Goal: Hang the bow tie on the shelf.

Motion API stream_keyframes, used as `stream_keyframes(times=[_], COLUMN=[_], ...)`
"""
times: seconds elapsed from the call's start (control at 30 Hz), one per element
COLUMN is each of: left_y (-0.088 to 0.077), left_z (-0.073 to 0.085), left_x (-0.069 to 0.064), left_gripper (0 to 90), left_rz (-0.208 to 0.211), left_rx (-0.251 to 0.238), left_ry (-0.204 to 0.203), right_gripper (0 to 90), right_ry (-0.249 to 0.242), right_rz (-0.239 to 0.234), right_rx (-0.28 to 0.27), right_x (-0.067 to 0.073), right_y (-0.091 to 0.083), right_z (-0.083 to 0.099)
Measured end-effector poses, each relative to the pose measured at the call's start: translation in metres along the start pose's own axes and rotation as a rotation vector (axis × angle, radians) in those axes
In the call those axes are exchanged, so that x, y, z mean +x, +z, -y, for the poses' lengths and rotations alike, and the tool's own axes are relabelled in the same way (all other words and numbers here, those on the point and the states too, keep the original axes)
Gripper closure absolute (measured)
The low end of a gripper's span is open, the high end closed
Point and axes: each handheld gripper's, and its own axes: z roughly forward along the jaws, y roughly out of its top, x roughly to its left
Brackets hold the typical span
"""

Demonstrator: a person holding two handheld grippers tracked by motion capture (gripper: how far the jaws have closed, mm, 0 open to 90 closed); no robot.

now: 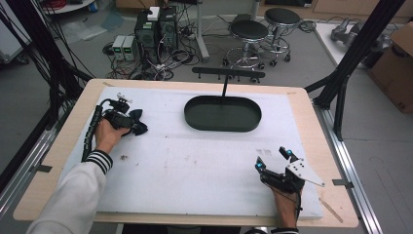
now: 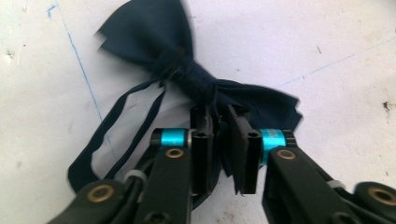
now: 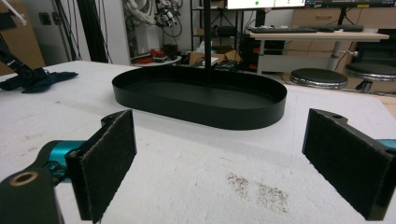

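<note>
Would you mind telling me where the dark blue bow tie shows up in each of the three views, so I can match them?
High view: the bow tie lies at the left of the white mat, at the tips of the left gripper.
Left gripper view: top centre, its knot just beyond the jaws, which are closed on its fabric.
Right gripper view: far left edge.
Shared landmark, high and right gripper views: the black oval tray.

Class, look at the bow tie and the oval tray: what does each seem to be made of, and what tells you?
Bow tie: dark blue woven cloth, matte; it creases softly and trails thin straps. Oval tray: probably thin metal or plastic, black, faintly glossy; its wall is thin, smooth and rigid.
</note>
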Motion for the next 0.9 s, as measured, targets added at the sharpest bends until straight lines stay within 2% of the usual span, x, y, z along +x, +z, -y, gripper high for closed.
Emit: stream_keyframes(times=[0.2, 0.37, 0.43, 0.47, 0.57, 0.6, 0.63, 0.7, 0.73, 0.77, 0.8, 0.9], left_y=[0.0, -0.005, -0.01, -0.01, -0.017, -0.021, -0.021, -0.026, -0.03, -0.03, -0.033, -0.038], left_z=[0.0, -0.001, -0.002, -0.002, -0.003, -0.003, -0.003, -0.003, -0.003, -0.003, -0.003, -0.004], left_x=[-0.004, -0.007, -0.007, -0.007, -0.008, -0.008, -0.008, -0.009, -0.012, -0.012, -0.014, -0.018], left_gripper=[84.9, 85.1, 85.2, 85.2, 85.5, 85.6, 85.7, 85.7, 85.7, 85.8, 85.7, 85.7], left_rz=[-0.011, -0.001, 0.011, 0.011, 0.024, 0.037, 0.037, 0.055, 0.057, 0.057, 0.071, 0.068], left_rx=[0.0, -0.04, -0.081, -0.081, -0.13, -0.163, -0.163, -0.195, -0.229, -0.229, -0.269, -0.316], left_ry=[0.026, 0.025, 0.015, 0.015, 0.006, 0.015, 0.015, 0.021, 0.038, 0.038, 0.041, 0.053], right_gripper=[8.9, 8.9, 8.9, 8.9, 8.9, 8.9, 8.9, 8.9, 8.9, 8.9, 8.9, 8.9], right_ry=[-0.001, -0.002, -0.006, -0.006, -0.006, -0.005, -0.006, -0.005, -0.006, -0.005, -0.006, -0.007], right_rz=[0.002, 0.002, 0.001, 0.001, 0.002, 0.003, 0.002, 0.003, 0.002, 0.002, 0.003, 0.002], right_rx=[-0.001, 0.0, -0.001, -0.001, -0.001, -0.002, -0.001, -0.002, -0.001, -0.001, -0.002, -0.003], right_x=[0.0, 0.0, 0.0, 0.0, 0.0, 0.0, 0.0, 0.0, 0.0, 0.0, 0.0, 0.0], right_y=[0.0, 0.0, 0.0, 0.0, 0.0, 0.0, 0.0, 0.0, 0.0, 0.0, 0.0, 0.0], right_z=[0.0, 0.0, 0.0, 0.0, 0.0, 0.0, 0.0, 0.0, 0.0, 0.0, 0.0, 0.0])
